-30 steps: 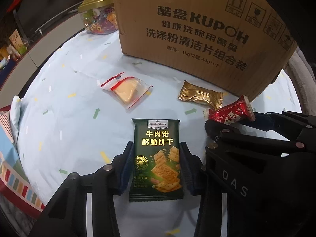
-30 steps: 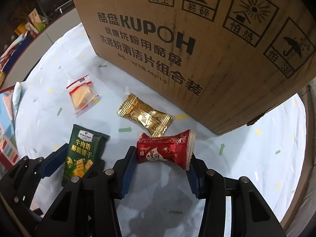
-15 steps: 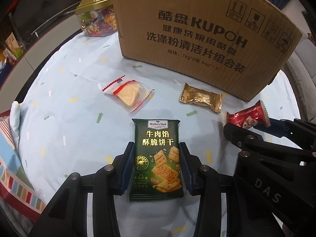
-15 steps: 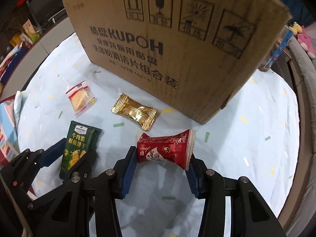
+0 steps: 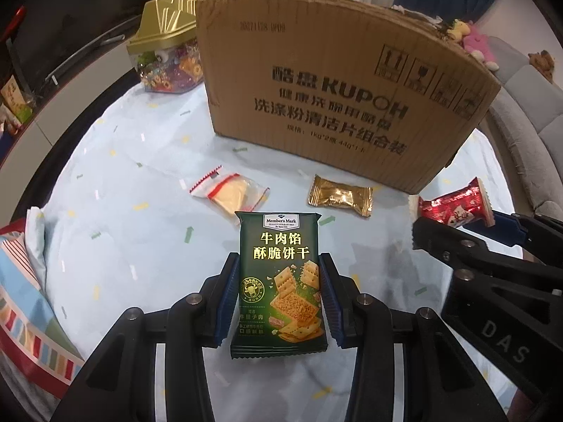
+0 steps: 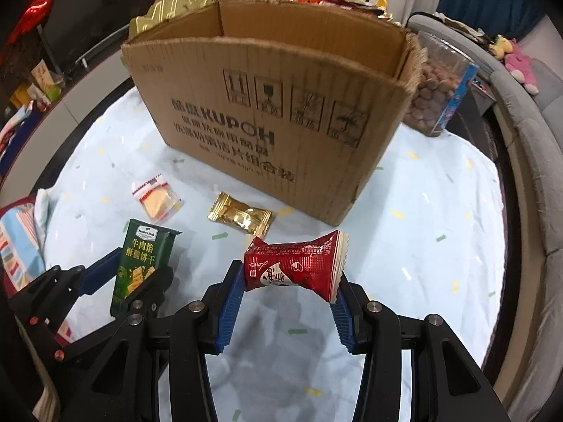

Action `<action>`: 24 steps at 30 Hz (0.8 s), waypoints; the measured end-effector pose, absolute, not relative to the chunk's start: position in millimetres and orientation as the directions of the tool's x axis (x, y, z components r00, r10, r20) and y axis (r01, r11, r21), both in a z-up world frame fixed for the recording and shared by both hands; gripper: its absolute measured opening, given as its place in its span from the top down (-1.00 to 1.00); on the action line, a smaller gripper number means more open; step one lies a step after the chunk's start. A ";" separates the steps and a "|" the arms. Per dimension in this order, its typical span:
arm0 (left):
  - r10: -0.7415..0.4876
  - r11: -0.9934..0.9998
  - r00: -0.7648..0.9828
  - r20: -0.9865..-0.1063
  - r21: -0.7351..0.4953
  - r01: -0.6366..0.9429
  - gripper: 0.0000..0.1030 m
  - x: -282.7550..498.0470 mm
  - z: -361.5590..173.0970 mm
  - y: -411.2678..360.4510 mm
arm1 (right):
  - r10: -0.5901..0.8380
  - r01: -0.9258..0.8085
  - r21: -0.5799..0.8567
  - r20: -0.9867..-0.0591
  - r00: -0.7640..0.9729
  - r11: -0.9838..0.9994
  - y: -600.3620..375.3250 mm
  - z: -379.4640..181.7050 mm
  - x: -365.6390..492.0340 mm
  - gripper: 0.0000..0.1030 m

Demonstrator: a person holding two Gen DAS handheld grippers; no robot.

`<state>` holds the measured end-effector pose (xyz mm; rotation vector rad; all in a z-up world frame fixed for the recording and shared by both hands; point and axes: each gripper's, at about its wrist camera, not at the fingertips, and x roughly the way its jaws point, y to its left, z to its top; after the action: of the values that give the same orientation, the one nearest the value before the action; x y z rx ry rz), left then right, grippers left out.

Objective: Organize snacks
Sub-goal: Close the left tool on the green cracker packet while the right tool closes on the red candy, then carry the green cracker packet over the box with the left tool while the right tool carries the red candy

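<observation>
Left gripper (image 5: 279,297): your jaws clamp the green cracker packet (image 5: 280,283), lifted for boxing.
Right gripper (image 6: 286,300): your jaws pinch the red candy (image 6: 295,265), bound for the cardboard box (image 6: 281,112).

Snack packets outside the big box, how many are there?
4: green cracker packet in the left claw, red candy in the right claw, clear-wrapped wafer and gold candy on the tablecloth. Others may hide behind the box.

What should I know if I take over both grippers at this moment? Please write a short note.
Left gripper: shut on the green cracker pack, lifted.
Right gripper: shut on the red candy, lifted.
On the tablecloth: gold candy and clear-wrapped snack, in front of the cardboard box.
Done: both picks.
Left: probably drop both into the open box, then collect the other two.
</observation>
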<state>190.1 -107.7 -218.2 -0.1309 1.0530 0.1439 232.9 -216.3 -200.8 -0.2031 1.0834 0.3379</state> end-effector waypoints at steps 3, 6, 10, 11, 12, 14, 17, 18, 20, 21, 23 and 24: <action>0.051 0.985 0.498 -0.866 -0.040 -0.170 0.17 188.1 -211.7 -106.2 | 0.160 -0.348 -0.005 -0.882 0.444 0.937 -215.7 -192.0 227.2 0.07; 0.044 0.986 0.509 -0.859 -0.045 -0.160 0.17 186.2 -204.6 -102.8 | 0.156 -0.335 -0.007 -0.876 0.456 0.942 -216.8 -184.6 222.2 0.07; 0.036 0.988 0.520 -0.853 -0.048 -0.148 0.17 185.3 -197.7 -98.6 | 0.147 -0.324 -0.017 -0.868 0.474 0.946 -215.0 -177.5 215.0 0.07; 0.034 0.988 0.521 -0.853 -0.049 -0.145 0.17 185.7 -196.3 -97.5 | 0.147 -0.321 -0.017 -0.866 0.478 0.947 -214.6 -175.9 213.2 0.07; 0.029 0.989 0.522 -0.852 -0.052 -0.141 0.17 186.5 -194.4 -95.8 | 0.146 -0.316 -0.017 -0.864 0.483 0.949 -214.1 -173.8 211.1 0.07; 0.027 0.989 0.526 -0.850 -0.055 -0.140 0.17 187.9 -191.2 -92.5 | 0.145 -0.304 -0.013 -0.860 0.490 0.953 -213.9 -170.8 207.3 0.07; 0.018 0.990 0.535 -0.845 -0.059 -0.127 0.17 188.3 -186.1 -89.9 | 0.140 -0.279 -0.008 -0.853 0.503 0.960 -212.8 -167.0 203.0 0.07; 0.017 0.991 0.537 -0.843 -0.059 -0.123 0.17 187.8 -184.7 -89.5 | 0.136 -0.271 -0.008 -0.850 0.509 0.963 -212.4 -165.9 201.7 0.07; 0.013 0.992 0.543 -0.840 -0.057 -0.113 0.17 187.4 -181.9 -87.5 | 0.131 -0.252 -0.006 -0.844 0.520 0.968 -212.5 -163.3 199.1 0.07; 0.012 0.992 0.546 -0.838 -0.056 -0.109 0.17 186.9 -180.1 -86.2 | 0.129 -0.242 -0.003 -0.841 0.525 0.970 -213.2 -162.1 197.6 0.07; 0.010 0.993 0.549 -0.836 -0.056 -0.103 0.17 186.2 -177.8 -84.3 | 0.121 -0.217 0.002 -0.835 0.537 0.976 -214.8 -158.8 194.9 0.07; 0.005 0.994 0.552 -0.834 -0.057 -0.096 0.17 186.2 -175.7 -82.7 | 0.119 -0.207 0.005 -0.833 0.540 0.978 -215.8 -157.3 193.8 0.07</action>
<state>186.2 -82.7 -175.7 -0.0999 0.9853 0.0599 193.8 -215.8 -157.3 -0.0980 0.9819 0.1939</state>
